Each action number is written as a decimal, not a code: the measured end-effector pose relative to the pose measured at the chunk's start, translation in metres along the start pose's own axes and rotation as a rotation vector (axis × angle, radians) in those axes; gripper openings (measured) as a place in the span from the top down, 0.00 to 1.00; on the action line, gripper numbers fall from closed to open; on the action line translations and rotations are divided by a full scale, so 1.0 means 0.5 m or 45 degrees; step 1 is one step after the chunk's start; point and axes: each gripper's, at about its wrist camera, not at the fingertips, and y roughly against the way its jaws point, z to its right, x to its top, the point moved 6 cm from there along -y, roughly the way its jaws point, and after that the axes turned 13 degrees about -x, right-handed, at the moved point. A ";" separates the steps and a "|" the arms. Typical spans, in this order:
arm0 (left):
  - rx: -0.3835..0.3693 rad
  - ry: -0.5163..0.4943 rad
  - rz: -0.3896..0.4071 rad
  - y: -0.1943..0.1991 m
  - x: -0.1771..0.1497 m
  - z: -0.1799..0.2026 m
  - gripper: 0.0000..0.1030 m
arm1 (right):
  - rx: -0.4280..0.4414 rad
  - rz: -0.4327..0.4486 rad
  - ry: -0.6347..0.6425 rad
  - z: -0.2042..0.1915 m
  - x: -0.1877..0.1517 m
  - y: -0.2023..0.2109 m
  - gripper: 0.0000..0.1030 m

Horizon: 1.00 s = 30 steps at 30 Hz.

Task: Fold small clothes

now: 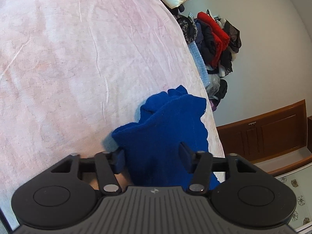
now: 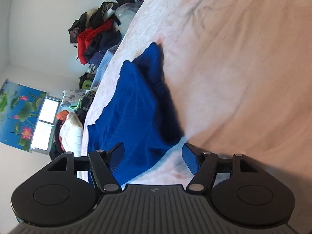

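Blue knit garment [image 1: 165,128], soft and rumpled, lying bunched at the edge of a bed covered in a pale pink creased bedspread [image 1: 68,68]. Beyond the edge: heaped clothes [image 1: 214,39] against a plain wall, with a wooden cabinet [image 1: 273,132] nearby. Left gripper [image 1: 154,158]: jaws part-closed around cloth; whether they pinch it cannot be told. Right gripper [image 2: 154,158]: jaws spread, garment's hem between them.

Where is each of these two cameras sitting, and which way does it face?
Left wrist: on the left gripper, looking along its fingers at the blue garment between them, on the pink bedspread.
Right wrist: on the right gripper, fingers apart, facing the same blue garment.
Both show garment, bedspread and clothes pile; no hand visible.
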 end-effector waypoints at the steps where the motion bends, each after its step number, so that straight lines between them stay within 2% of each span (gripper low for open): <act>1: 0.012 0.025 -0.015 -0.005 -0.002 -0.010 0.69 | 0.004 0.009 -0.010 -0.002 0.002 -0.006 0.32; 2: 0.012 0.047 -0.010 -0.006 -0.002 -0.016 0.73 | 0.007 0.012 -0.012 -0.008 0.004 -0.014 0.32; 5: 0.012 0.054 -0.020 -0.008 0.000 -0.016 0.73 | 0.015 0.016 -0.001 -0.034 0.003 -0.042 0.26; 6: 0.011 0.059 -0.022 -0.008 0.001 -0.017 0.73 | 0.025 0.018 0.003 -0.044 0.003 -0.051 0.21; 10: 0.009 0.065 -0.011 -0.011 0.002 -0.019 0.73 | 0.047 0.035 0.024 -0.074 -0.003 -0.074 0.23; 11: 0.011 0.058 -0.005 -0.012 0.001 -0.018 0.73 | 0.036 0.063 0.011 -0.073 -0.002 -0.076 0.27; 12: 0.018 0.044 0.002 -0.012 -0.001 -0.015 0.73 | 0.024 0.067 -0.031 -0.064 -0.001 -0.081 0.50; 13: 0.037 0.029 0.009 -0.012 -0.003 -0.014 0.75 | 0.015 0.032 -0.081 -0.050 -0.001 -0.093 0.79; 14: 0.079 -0.003 0.008 -0.013 -0.005 -0.013 0.88 | 0.004 0.004 -0.146 -0.031 -0.001 -0.106 0.89; 15: 0.123 -0.039 0.000 -0.017 -0.006 -0.012 0.94 | 0.037 0.010 -0.198 -0.021 -0.002 -0.112 0.92; 19: 0.161 -0.124 -0.046 -0.020 0.000 0.006 0.95 | 0.046 0.045 -0.122 -0.040 -0.002 -0.103 0.91; 24: 0.087 -0.131 -0.037 0.014 0.014 0.034 0.96 | 0.107 0.088 -0.011 -0.079 0.018 -0.058 0.91; 30: 0.018 -0.143 -0.082 0.065 0.001 0.071 0.96 | 0.148 0.110 0.075 -0.092 0.026 0.009 0.91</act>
